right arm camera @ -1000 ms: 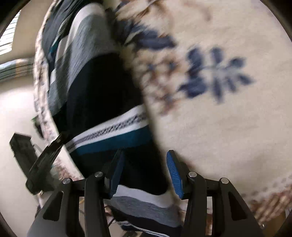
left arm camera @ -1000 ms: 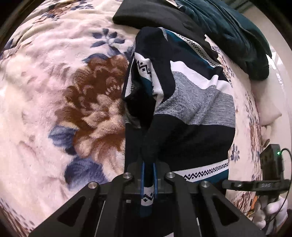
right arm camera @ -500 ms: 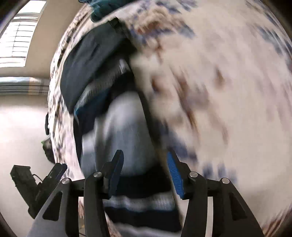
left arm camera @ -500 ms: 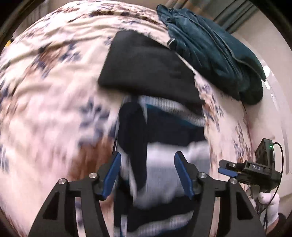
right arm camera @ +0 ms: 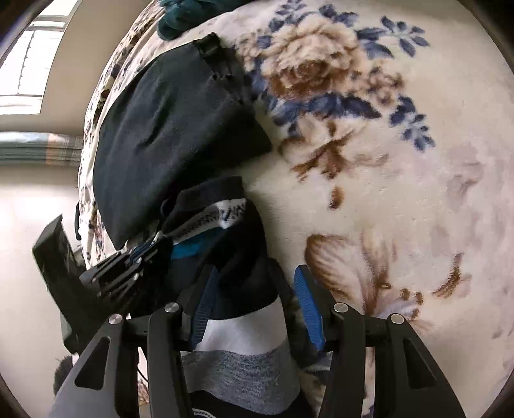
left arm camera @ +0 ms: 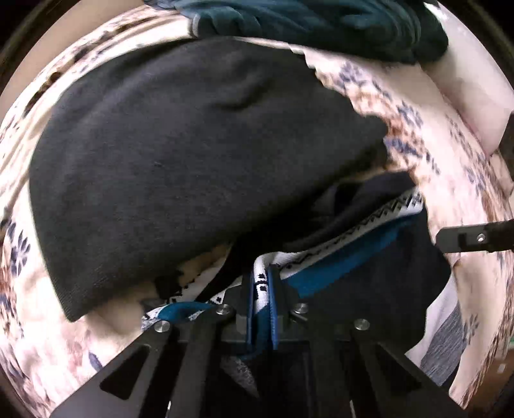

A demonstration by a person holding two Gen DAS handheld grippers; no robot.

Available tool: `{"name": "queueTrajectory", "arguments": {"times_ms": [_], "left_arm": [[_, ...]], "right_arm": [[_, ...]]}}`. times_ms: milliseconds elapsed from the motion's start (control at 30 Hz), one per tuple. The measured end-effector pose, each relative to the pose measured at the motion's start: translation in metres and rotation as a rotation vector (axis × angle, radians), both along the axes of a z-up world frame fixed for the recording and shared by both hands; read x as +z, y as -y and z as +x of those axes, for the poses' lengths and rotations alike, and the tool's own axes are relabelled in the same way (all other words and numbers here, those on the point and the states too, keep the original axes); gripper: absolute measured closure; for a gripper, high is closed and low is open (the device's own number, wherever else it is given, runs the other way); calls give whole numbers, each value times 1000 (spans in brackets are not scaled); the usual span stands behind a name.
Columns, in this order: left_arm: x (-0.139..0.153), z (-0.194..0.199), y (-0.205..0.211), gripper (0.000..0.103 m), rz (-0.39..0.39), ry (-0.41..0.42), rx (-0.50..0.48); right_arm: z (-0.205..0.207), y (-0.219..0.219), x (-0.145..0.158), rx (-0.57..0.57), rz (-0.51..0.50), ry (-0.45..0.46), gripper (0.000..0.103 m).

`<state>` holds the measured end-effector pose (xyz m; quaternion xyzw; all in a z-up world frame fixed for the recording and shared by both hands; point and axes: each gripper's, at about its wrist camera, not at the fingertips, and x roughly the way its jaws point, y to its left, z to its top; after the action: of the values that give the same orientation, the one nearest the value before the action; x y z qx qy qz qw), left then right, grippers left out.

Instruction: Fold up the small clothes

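Note:
The striped sweater (left arm camera: pixel 369 273), navy with white, teal and grey bands, lies on the floral blanket. My left gripper (left arm camera: pixel 261 289) is shut on its patterned white top edge. In the right wrist view the same sweater (right arm camera: pixel 237 324) lies between the blue pads of my right gripper (right arm camera: pixel 253 305), whose jaws stand open around the cloth. The left gripper (right arm camera: pixel 128 260) shows at the left of that view, clamped on the sweater's edge. A folded black garment (left arm camera: pixel 180 154) lies just beyond the sweater.
A dark teal garment (left arm camera: pixel 321 22) is heaped at the far edge of the blanket (right arm camera: pixel 401 180). The black garment (right arm camera: pixel 167 128) touches the sweater's far end. The bed edge and a pale floor (right arm camera: pixel 29 244) are at the left of the right wrist view.
The left gripper let go of the sweater, opened, moved forward and shut again on its top edge near the black garment. The right gripper stayed open and moved forward along the sweater.

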<state>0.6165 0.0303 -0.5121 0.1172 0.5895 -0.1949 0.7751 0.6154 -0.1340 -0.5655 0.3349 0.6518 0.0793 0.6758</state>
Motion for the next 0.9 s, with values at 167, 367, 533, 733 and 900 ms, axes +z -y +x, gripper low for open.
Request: {"name": "queueTrajectory", "arguments": {"times_ms": [167, 367, 533, 733, 900], "left_arm": [[6, 4, -29, 97, -59, -7, 110], [-2, 15, -35, 97, -43, -19, 143], [3, 19, -43, 93, -45, -36, 164], [30, 15, -58, 68, -111, 6, 252], [15, 19, -55, 62, -120, -31, 280]], "right_arm": [[-7, 6, -3, -8, 45, 4, 51], [-13, 4, -8, 46, -59, 3, 100], [-10, 14, 1, 21, -86, 14, 100], [12, -4, 31, 94, 127, 99, 93], [63, -49, -4, 195, 21, 63, 88]]}}
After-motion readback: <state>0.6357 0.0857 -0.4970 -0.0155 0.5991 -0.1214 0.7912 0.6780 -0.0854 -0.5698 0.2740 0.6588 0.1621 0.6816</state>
